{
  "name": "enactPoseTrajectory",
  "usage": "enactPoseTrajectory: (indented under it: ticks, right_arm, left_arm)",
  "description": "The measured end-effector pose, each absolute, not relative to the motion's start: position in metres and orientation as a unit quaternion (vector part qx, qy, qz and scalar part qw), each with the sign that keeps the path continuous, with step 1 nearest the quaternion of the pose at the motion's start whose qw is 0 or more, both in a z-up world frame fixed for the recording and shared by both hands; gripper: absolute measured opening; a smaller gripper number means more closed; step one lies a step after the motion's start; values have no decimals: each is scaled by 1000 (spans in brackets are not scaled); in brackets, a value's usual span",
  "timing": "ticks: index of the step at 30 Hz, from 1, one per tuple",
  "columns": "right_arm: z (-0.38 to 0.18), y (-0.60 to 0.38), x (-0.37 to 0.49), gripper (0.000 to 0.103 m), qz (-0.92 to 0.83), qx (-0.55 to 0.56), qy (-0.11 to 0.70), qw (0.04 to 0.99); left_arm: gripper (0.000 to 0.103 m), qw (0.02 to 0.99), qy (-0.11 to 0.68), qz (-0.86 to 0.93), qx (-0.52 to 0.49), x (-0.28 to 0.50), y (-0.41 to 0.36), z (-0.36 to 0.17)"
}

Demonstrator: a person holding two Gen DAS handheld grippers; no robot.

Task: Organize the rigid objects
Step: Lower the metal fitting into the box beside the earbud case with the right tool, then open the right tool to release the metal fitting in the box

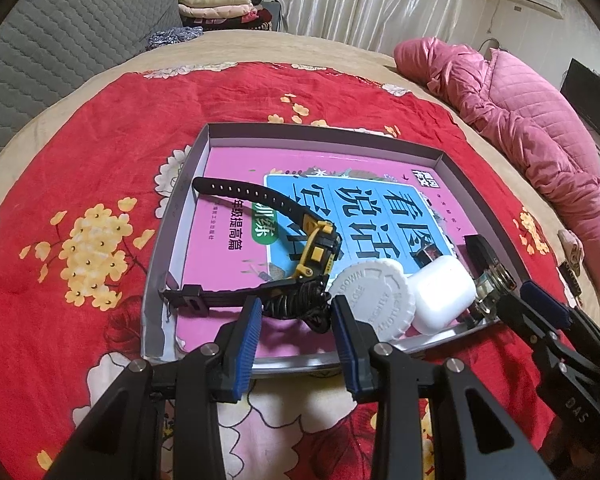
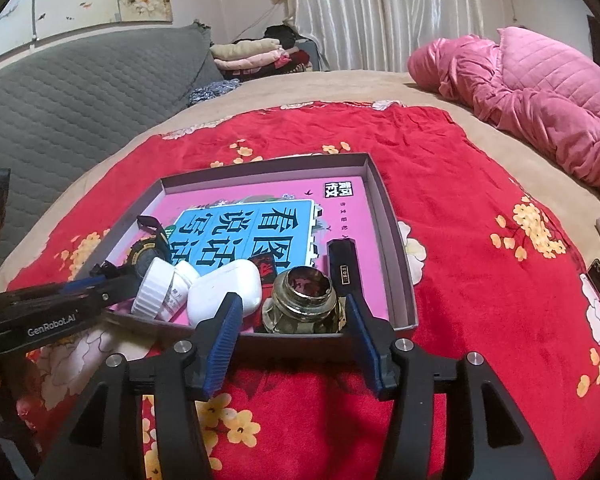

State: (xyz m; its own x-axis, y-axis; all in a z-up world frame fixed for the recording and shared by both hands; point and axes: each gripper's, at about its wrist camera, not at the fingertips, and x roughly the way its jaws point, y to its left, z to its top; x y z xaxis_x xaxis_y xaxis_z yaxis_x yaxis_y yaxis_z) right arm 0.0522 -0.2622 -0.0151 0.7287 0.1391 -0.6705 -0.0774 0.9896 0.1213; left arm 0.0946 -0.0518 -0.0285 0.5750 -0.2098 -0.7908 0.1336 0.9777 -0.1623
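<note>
On the red floral blanket (image 1: 80,160) sat a shallow box (image 2: 400,264). Inside, the right gripper (image 2: 290,320) stood released around a glass jar (image 2: 304,304); the left gripper (image 1: 296,312) stood unclenched around a coiled cord (image 1: 296,304).

Pink quilted jacket (image 2: 540,92), grey padded cover (image 2: 80,92), folded clothes (image 2: 252,54), white curtains (image 2: 380,12)
</note>
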Motion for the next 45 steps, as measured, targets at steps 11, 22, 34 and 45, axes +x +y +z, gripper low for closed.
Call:
enactPoseTrajectory:
  ticks: [11, 22, 34, 45]
  right_arm:
    - [-12, -261, 44, 56, 62, 47, 366, 928]
    - [-13, -256, 43, 59, 65, 41, 365, 928]
    - [-13, -255, 44, 60, 64, 39, 365, 928]
    - [-12, -255, 50, 62, 57, 41, 369, 927]
  left_arm:
    - [36, 886, 454, -91, -28, 98, -57, -30]
    - [36, 885, 454, -95, -35, 96, -55, -28]
    - [36, 886, 450, -102, -37, 93, -53, -25]
    - [36, 886, 451, -100, -37, 95, -54, -27]
